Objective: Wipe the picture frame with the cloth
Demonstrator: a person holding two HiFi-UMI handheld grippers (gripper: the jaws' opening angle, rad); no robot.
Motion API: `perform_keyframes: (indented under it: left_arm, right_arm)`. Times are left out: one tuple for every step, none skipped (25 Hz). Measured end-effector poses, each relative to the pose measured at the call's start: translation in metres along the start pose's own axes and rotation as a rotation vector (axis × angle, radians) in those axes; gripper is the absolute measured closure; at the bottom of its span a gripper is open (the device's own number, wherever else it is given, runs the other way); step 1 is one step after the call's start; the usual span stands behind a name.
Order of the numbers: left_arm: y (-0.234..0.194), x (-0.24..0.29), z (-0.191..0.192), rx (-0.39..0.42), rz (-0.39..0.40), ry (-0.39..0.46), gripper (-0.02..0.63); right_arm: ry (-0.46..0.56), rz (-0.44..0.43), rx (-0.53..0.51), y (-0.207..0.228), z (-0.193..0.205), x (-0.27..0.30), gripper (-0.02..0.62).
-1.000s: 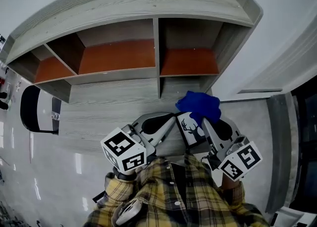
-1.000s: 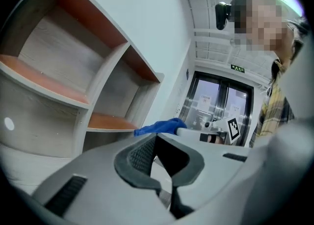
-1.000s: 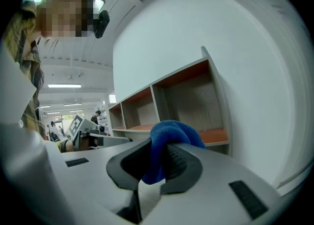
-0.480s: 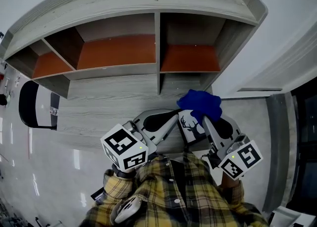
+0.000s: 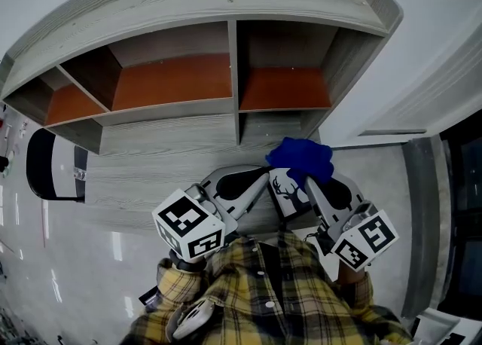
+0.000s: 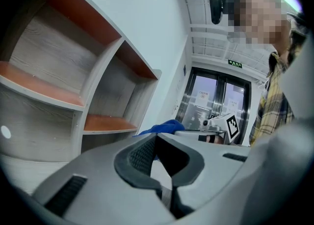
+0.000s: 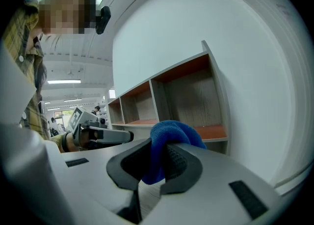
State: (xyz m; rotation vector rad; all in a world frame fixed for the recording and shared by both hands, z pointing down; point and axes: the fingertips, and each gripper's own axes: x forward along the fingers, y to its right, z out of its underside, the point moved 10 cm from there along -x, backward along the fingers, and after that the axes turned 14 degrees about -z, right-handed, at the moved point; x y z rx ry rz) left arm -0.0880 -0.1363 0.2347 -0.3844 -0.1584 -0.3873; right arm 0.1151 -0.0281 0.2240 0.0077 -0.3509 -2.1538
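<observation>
The left gripper point(image 5: 263, 180) is closed on the edge of the frame point(image 5: 291, 191). The right gripper point(image 5: 310, 182) pinches the blue cloth point(image 5: 301, 159), which sits at the frame's top edge. Both are held just in front of the shelf point(image 5: 173, 144), below its right orange-floored cubby point(image 5: 286, 91). A white wall point(image 5: 444, 4) backs the shelf. A glossy pale floor point(image 5: 30, 245) lies to its left, with a dark rounded object point(image 5: 45, 166) by the shelf's left end.

Grey wood-grain shelf unit point(image 5: 188, 1) stood against white wall point(image 7: 196, 22); orange-brown compartment floors point(image 5: 169, 83); glossy pale floor point(image 5: 34, 261) left; glass doors point(image 6: 216, 98) far.
</observation>
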Motion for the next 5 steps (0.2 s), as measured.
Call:
perform_keyframes:
  left_arm:
    - [-0.0007, 0.0003, -0.0001, 0.000, -0.001, -0.001, 0.600]
    - [-0.0015, 0.0005, -0.0001, 0.001, -0.003, -0.003, 0.600]
    - [-0.0025, 0.0007, 0.0000, 0.000, -0.004, -0.005, 0.600]
    - [-0.0036, 0.0008, 0.0003, -0.001, -0.007, -0.008, 0.600]
    - [-0.0048, 0.0009, 0.0007, -0.003, -0.009, -0.011, 0.600]
  right_arm:
    - [-0.002, 0.001, 0.001, 0.0004, 0.0000, 0.0004, 0.543]
    - [-0.004, 0.002, 0.001, 0.0010, 0.0000, 0.0009, 0.543]
    - [-0.006, 0.004, 0.002, 0.0016, 0.0000, 0.0015, 0.543]
    - [-0.008, 0.006, 0.003, 0.0022, 0.0002, 0.0022, 0.543]
    - [-0.009, 0.007, 0.004, 0.0028, 0.0004, 0.0027, 0.543]
